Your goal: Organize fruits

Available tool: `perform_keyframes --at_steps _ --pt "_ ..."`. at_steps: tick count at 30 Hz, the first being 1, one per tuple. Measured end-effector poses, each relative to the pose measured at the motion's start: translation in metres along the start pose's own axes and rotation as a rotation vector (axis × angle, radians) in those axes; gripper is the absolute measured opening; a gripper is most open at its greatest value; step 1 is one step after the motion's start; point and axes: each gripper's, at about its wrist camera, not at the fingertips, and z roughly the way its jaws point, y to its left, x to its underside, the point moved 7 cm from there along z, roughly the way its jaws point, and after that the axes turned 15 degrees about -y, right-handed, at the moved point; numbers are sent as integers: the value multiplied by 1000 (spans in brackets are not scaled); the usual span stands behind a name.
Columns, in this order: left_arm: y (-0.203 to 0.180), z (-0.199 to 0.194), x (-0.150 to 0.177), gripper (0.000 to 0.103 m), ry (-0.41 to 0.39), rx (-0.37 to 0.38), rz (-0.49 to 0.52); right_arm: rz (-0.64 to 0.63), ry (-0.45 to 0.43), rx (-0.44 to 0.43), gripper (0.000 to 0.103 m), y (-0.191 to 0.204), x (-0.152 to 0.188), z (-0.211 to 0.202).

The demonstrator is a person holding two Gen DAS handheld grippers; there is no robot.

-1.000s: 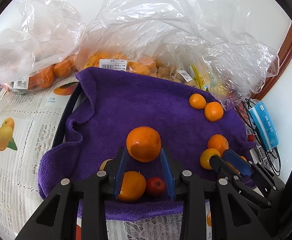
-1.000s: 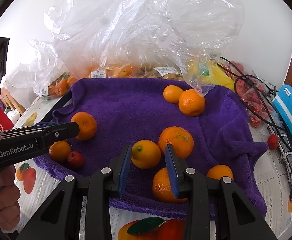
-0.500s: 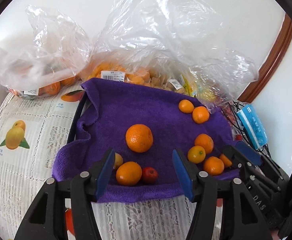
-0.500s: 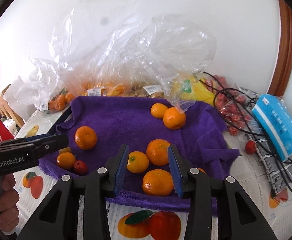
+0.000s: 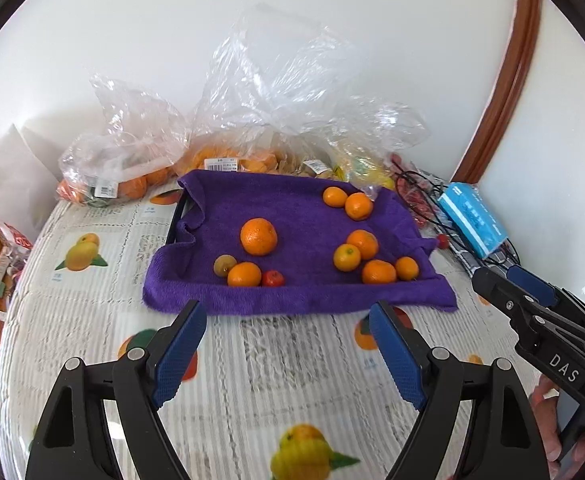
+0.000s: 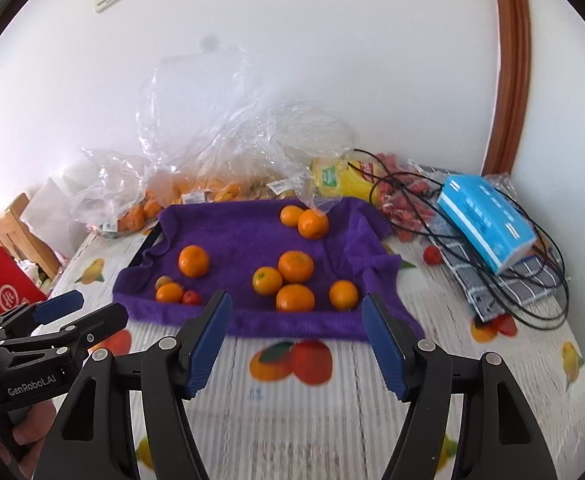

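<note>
A purple towel (image 5: pixel 300 296) (image 6: pixel 236 236) lies over a dark tray and carries several oranges. A large orange (image 5: pixel 258 236) (image 6: pixel 193 261) sits left of centre. A small orange (image 5: pixel 244 274), a brownish fruit (image 5: pixel 224 265) and a small red fruit (image 5: pixel 272 278) (image 6: pixel 191 297) lie at the front left. A cluster of oranges (image 5: pixel 362 256) (image 6: pixel 295 276) lies at the right, and two (image 5: pixel 348 202) (image 6: pixel 306 220) at the back. My left gripper (image 5: pixel 288 344) (image 6: pixel 80 312) is open and empty, in front of the towel. My right gripper (image 6: pixel 296 332) (image 5: pixel 504 280) is open and empty too.
Clear plastic bags of oranges (image 5: pixel 116 176) (image 6: pixel 212 184) stand behind the towel against the wall. A yellow packet (image 6: pixel 340 180), black cables (image 6: pixel 492 280), a blue box (image 5: pixel 472 216) (image 6: pixel 488 220) and red fruits (image 6: pixel 432 254) lie at the right. A fruit-print tablecloth (image 5: pixel 252 380) covers the table.
Both grippers have pulled back from the towel and opened wide. The large orange and the yellow-orange one that sat between their fingers now lie free on the towel.
</note>
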Motion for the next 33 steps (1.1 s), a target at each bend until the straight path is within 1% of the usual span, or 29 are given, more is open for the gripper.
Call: perform_keyframes --at_steps 2,3,4,5,6,8,9,12,16,23,29,33 --pt "-8 -17 3 85 -18 4 14 -6 1 20 67 -2 4 -19" --pt "-11 -26 4 86 -25 5 21 -8 -4 22 71 -2 5 -28" --pt "-15 -35 6 86 -35 9 28 -8 -21 21 75 -3 6 -40" --pt "-18 -42 8 88 -44 8 31 -7 -39 24 86 -4 6 -49" --pt "-20 -49 10 88 -49 6 35 -4 -55 32 91 -5 6 -58" --pt "-24 -64 14 89 -60 0 38 -1 -82 36 92 -8 7 -76" --pt "-26 -69 16 90 -66 0 40 0 -91 33 96 -10 7 -84" --pt "-29 -86 21 91 -83 -16 40 9 -109 38 102 -13 11 -106" --pt "-32 -104 26 91 -97 -28 28 -14 -104 51 102 -15 19 -126" --pt "-36 -132 32 92 -132 -66 53 -19 -123 35 103 -13 28 -156" --pt "-40 -137 29 93 -140 -69 76 -27 -131 40 103 -14 28 -163" --pt "-40 -138 29 93 -137 -69 65 -28 -137 47 103 -17 28 -165"
